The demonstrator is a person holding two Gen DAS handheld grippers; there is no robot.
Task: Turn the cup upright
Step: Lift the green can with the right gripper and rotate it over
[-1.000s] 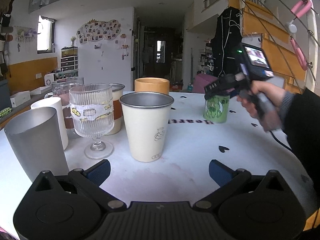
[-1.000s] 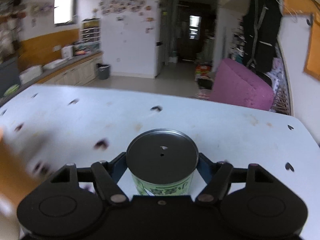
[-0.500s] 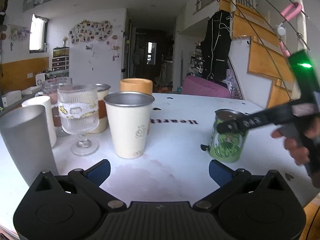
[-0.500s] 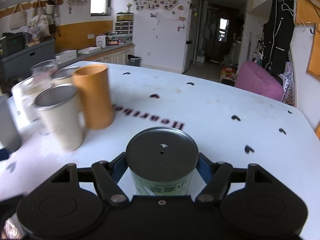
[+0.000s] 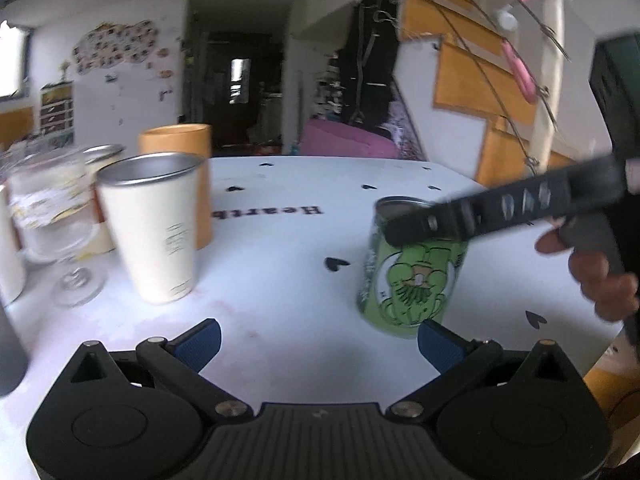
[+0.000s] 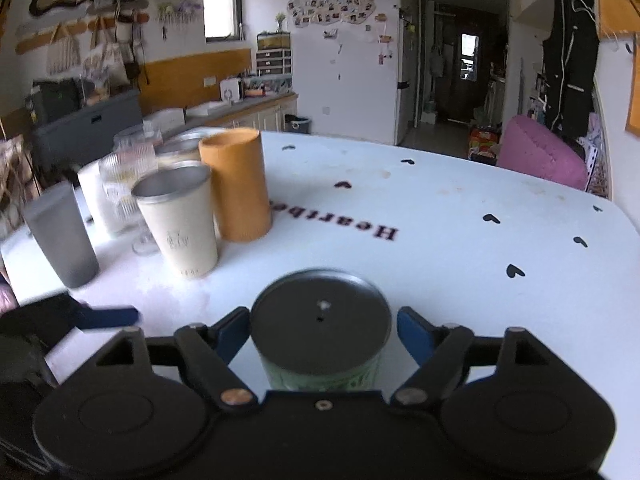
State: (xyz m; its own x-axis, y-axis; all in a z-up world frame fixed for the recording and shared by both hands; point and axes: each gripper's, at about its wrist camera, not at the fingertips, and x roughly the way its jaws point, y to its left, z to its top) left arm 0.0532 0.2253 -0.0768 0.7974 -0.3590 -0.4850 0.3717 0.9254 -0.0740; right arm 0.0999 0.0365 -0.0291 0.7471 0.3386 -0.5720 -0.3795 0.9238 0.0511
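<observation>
The green frog-print cup (image 5: 412, 276) stands upside down on the white table (image 5: 280, 264), its dark metal base (image 6: 320, 316) facing up. My right gripper (image 6: 320, 332) surrounds its top; the left pad touches the cup, while the right pad (image 6: 412, 334) stands slightly off it. In the left wrist view that gripper's black finger (image 5: 500, 208) crosses the cup's top. My left gripper (image 5: 318, 342) is open and empty, low over the table, with the cup just beyond its right pad (image 5: 438, 344).
A cluster of upright cups stands to the left: a cream metal-rimmed cup (image 6: 180, 224), an orange cup (image 6: 236, 184), a ribbed glass goblet (image 5: 52, 216), a grey tumbler (image 6: 62, 234). The table's right edge (image 6: 616, 216) is near. A pink pouf (image 6: 544, 156) sits beyond.
The green cup has come nearer to my left gripper and now sits just past its right pad. My right gripper's pads have parted slightly from the cup.
</observation>
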